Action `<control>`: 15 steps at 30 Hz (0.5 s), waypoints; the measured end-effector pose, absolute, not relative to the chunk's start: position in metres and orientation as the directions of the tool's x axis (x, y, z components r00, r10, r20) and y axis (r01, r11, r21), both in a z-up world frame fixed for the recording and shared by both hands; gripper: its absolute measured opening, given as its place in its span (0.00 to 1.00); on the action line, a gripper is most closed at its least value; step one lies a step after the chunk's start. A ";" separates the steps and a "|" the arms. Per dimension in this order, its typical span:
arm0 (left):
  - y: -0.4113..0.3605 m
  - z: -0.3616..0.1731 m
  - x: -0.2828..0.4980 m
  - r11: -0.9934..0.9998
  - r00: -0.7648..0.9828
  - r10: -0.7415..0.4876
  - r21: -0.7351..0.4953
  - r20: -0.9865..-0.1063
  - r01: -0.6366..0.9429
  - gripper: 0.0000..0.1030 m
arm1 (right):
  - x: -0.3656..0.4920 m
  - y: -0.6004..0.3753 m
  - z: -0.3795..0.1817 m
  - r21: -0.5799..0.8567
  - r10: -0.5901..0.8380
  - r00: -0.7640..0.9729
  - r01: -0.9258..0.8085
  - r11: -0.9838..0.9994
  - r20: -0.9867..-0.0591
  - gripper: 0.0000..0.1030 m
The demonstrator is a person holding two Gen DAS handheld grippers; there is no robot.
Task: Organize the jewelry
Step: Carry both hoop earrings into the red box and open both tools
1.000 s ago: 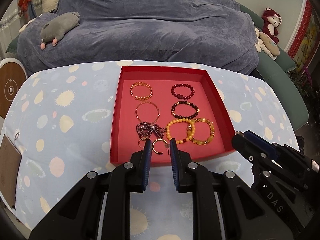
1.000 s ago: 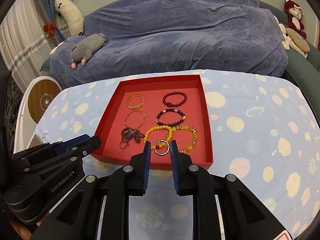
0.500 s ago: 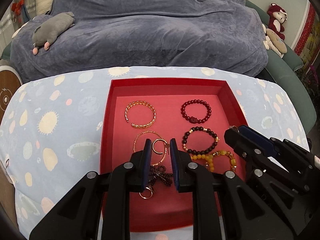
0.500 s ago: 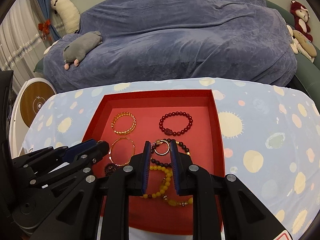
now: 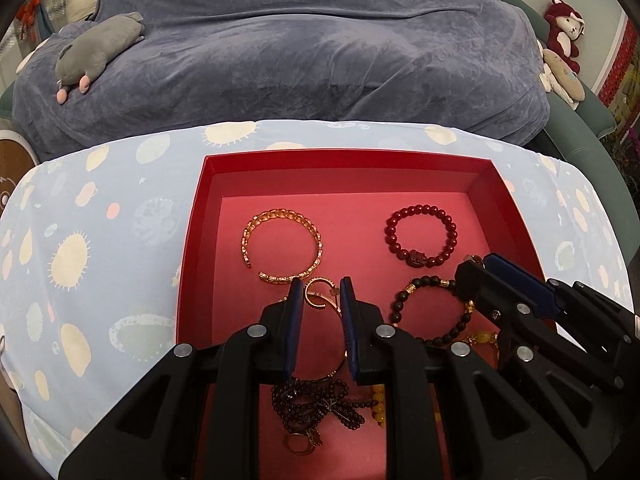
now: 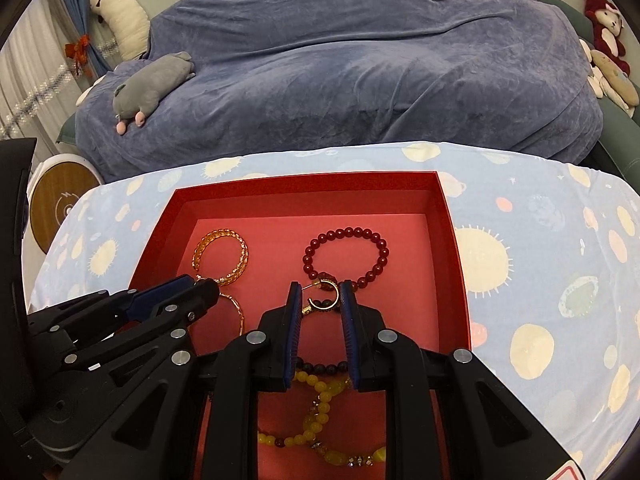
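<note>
Grey plush toy (image 5: 98, 46) on blue-covered sofa (image 5: 320, 48)

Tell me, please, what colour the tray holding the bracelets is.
Red; the tray shows best in the right wrist view.

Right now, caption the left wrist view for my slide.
Left tongs carry a gold hoop earring over the red tray of bracelets.

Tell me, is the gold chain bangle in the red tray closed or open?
Open: the gold chain bangle is a C shape with a gap at its lower left, lying flat in the red tray.
</note>
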State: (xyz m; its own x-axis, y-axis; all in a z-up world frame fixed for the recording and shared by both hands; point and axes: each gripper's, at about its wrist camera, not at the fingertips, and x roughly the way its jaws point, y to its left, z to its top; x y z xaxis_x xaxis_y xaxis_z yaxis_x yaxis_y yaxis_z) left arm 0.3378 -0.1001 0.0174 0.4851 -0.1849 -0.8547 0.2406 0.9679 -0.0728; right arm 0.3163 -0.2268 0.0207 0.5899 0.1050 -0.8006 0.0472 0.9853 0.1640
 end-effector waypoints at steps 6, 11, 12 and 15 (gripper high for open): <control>-0.101 0.011 0.341 0.969 0.478 -0.183 -0.075 -0.859 0.237 0.18 | 0.320 -0.227 0.016 0.160 0.101 0.585 0.050 0.986 -0.805 0.18; -0.101 0.006 0.346 0.970 0.466 -0.182 -0.080 -0.866 0.231 0.18 | 0.322 -0.226 0.014 0.156 0.098 0.582 0.051 0.986 -0.807 0.19; -0.100 0.004 0.347 0.972 0.463 -0.178 -0.080 -0.869 0.223 0.19 | 0.322 -0.226 0.013 0.154 0.096 0.584 0.051 0.987 -0.806 0.20; -0.100 0.004 0.347 0.973 0.468 -0.176 -0.082 -0.866 0.215 0.28 | 0.321 -0.226 0.011 0.146 0.086 0.586 0.057 0.988 -0.806 0.26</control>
State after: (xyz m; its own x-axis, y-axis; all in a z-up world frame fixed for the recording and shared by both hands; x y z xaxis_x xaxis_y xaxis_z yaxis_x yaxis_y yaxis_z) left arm 0.3467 -0.0997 0.0038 0.4682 -0.1760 -0.8659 0.2145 0.9733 -0.0818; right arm 0.3212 -0.2255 0.0110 0.5858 0.0857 -0.8059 0.0570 0.9876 0.1465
